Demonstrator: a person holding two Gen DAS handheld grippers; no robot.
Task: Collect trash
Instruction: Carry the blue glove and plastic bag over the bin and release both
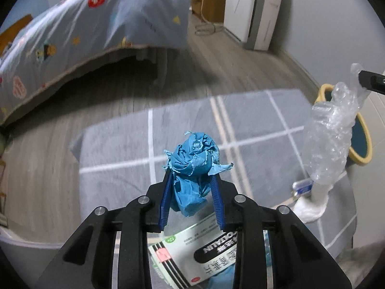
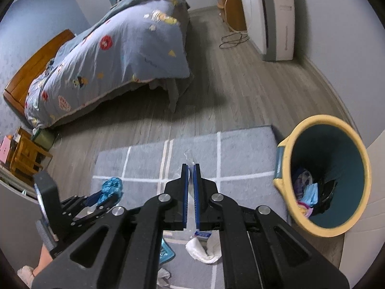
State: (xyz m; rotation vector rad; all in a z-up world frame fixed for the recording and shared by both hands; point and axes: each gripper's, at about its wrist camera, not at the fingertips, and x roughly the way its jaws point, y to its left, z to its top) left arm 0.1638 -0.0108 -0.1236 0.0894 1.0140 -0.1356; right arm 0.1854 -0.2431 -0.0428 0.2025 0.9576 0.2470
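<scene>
left gripper point(image 1: 192, 180) clamps blue wad point(image 1: 195, 159); right gripper point(image 2: 191, 168) pinches plastic point(image 1: 332, 134); bin point(image 2: 322, 180) holds trash.

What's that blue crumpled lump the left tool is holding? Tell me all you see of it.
The blue wad looks like crumpled paper or thin tissue with torn, ragged edges, bunched into a rough ball. The left gripper clamps its lower half between two blue ribbed pads, and its top bulges above them. It hangs in the air over the grey rug, touching nothing else.

Left wrist view steeply down over rug point(image 1: 115, 149), right wrist likewise, both sharing bed point(image 2: 125, 55), bin point(image 2: 324, 178)
</scene>
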